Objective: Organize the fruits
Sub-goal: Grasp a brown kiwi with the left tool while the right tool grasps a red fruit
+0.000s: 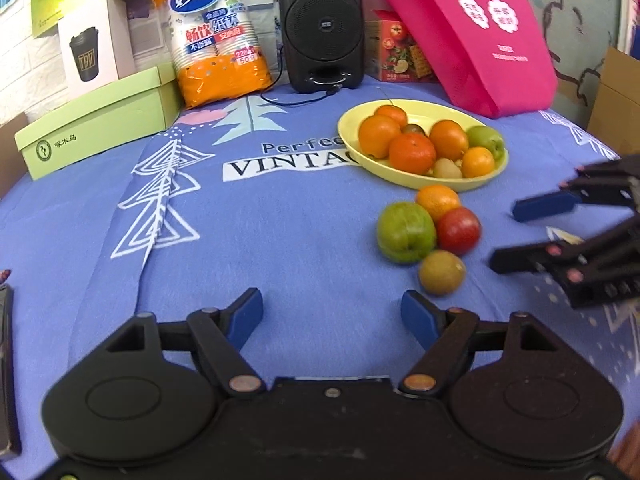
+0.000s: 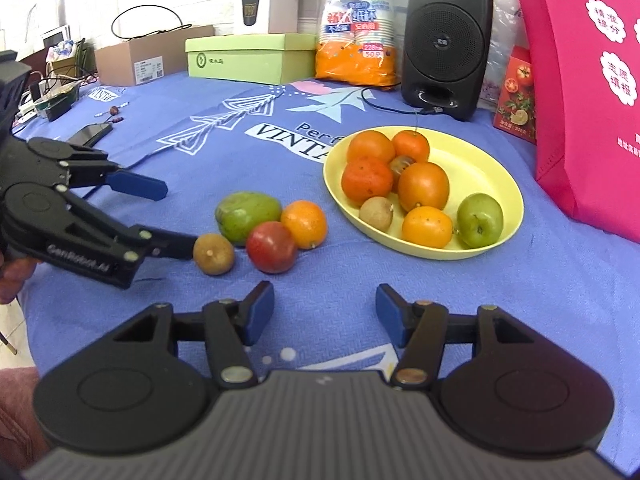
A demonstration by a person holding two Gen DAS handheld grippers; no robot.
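Note:
Four loose fruits lie together on the blue cloth: a green one (image 1: 406, 232) (image 2: 248, 214), an orange (image 1: 438, 200) (image 2: 304, 222), a red one (image 1: 458, 230) (image 2: 272, 246) and a small brown one (image 1: 442, 272) (image 2: 214, 254). Behind them a yellow plate (image 1: 472, 186) (image 2: 472, 164) holds several oranges, a green fruit and small brown ones. My left gripper (image 1: 332, 312) (image 2: 176, 218) is open and empty, with one fingertip close beside the brown fruit. My right gripper (image 2: 324, 308) (image 1: 508, 236) hangs open and empty just short of the red fruit.
Along the back stand a black speaker (image 1: 320, 24) with its cable, an orange pack of paper cups (image 1: 216, 40), a green box (image 1: 100, 120), a white cup box (image 1: 94, 52) and a pink bag (image 1: 472, 28). A phone (image 2: 90, 133) lies on the cloth at the left.

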